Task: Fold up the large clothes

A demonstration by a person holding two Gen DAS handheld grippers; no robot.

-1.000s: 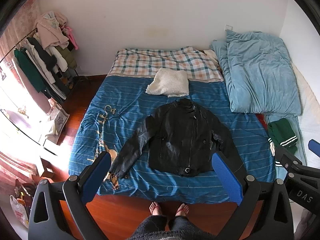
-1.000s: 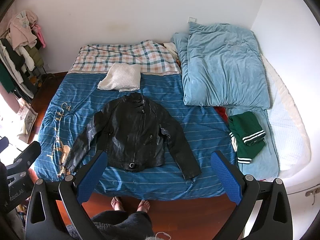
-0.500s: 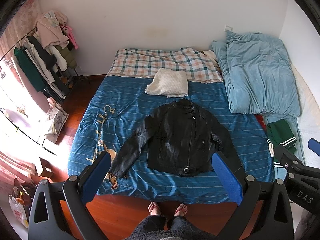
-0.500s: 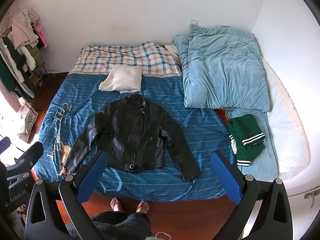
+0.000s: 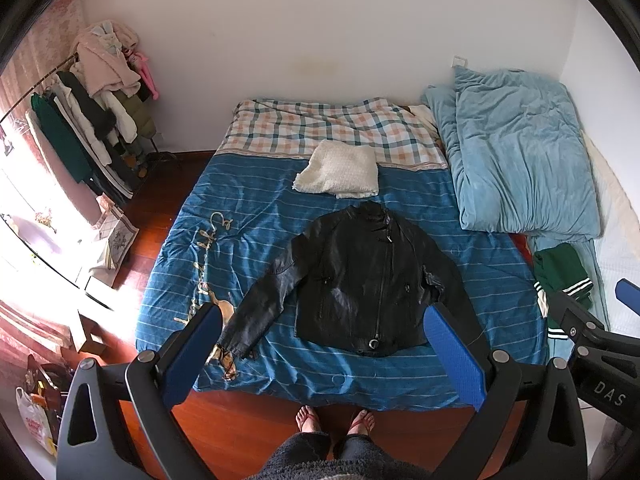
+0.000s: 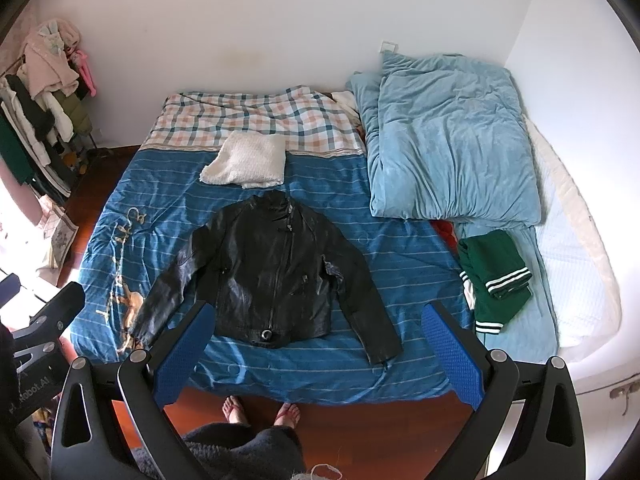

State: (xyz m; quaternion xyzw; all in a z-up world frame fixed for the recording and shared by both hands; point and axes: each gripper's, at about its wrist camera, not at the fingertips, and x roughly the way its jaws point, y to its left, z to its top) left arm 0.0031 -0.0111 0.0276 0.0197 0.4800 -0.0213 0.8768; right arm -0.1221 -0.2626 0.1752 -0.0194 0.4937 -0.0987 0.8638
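Both views have pulled back slightly; jaws wide, empty, above jacket (image 5: 368, 280) near white knit (image 5: 340, 172).

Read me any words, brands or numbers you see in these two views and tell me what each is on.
"DAS": on the right gripper's black body, seen from the left wrist.
"Robot.AI", preceded by unreadable letters: on the left gripper's body, seen from the right wrist.
Cursive lettering on the blue bedspread: unreadable.
Print on the plastic bag: too blurred.

"DAS" on the right gripper (image 5: 600, 344); cursive lettering on the bedspread (image 5: 256, 216), illegible.
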